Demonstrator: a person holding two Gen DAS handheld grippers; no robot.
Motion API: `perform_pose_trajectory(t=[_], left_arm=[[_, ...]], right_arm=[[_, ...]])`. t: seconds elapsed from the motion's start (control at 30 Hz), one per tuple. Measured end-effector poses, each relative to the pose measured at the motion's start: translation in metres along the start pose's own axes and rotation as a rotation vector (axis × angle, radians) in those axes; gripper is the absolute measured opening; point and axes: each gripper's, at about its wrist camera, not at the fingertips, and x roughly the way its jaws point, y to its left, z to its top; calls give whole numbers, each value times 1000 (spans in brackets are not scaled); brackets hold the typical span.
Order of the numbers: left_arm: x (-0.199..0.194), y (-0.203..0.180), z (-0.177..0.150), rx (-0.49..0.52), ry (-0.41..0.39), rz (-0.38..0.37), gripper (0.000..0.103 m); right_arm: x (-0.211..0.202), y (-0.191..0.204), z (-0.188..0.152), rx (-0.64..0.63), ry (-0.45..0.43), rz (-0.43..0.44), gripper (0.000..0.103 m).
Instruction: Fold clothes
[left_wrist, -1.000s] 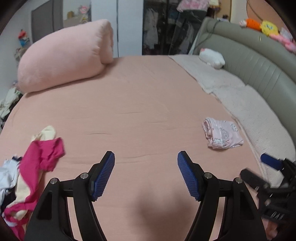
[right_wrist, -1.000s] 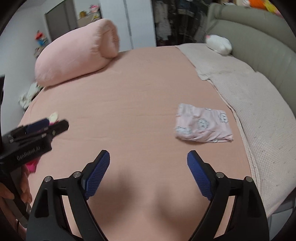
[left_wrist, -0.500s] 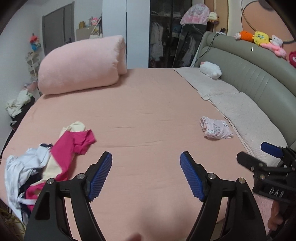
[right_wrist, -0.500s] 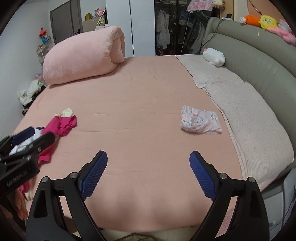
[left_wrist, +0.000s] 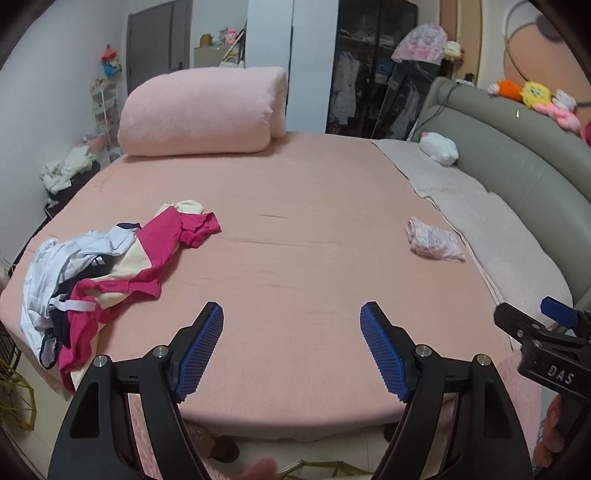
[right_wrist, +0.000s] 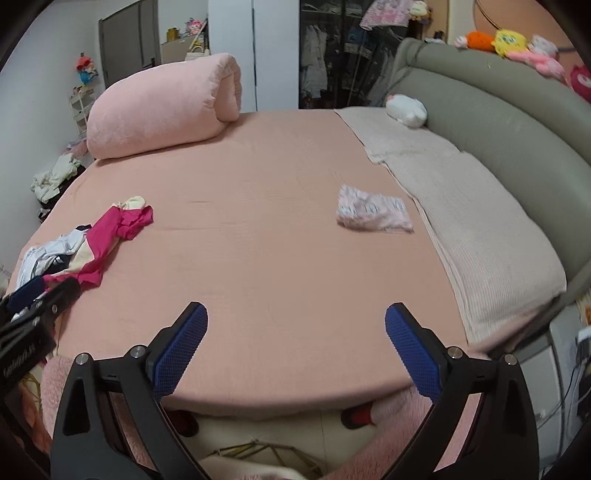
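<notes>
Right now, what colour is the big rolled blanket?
Pale pink; the rolled blanket shows best in the left wrist view.

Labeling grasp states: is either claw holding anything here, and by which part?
Nothing is held. The left claw and right claw are both open and empty above the bed's near edge; the unfolded clothes pile and folded pink garment lie untouched.

Clothes pile (left_wrist: 92, 273) perhaps partly overhanging

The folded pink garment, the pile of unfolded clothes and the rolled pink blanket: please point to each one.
folded pink garment (right_wrist: 373, 215): right wrist view, middle of its top.
pile of unfolded clothes (left_wrist: 110, 266): left wrist view, middle of the heap.
rolled pink blanket (left_wrist: 201, 110): left wrist view, its front side.
</notes>
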Motion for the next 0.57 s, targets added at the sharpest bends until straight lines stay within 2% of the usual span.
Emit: perform_pose_trajectory(t=[0.1, 0.23, 0.57], left_arm=[[-8, -12, -14, 17, -1, -41, 79], [-15, -16, -22, -15, -14, -61, 79], [-19, -21, -31, -11, -16, -44, 79]], right_arm=[[-5, -1, -12, 9, 6, -7, 102], [-11, 8, -25, -20, 3, -6, 102], [-16, 16, -35, -36, 13, 12, 102]])
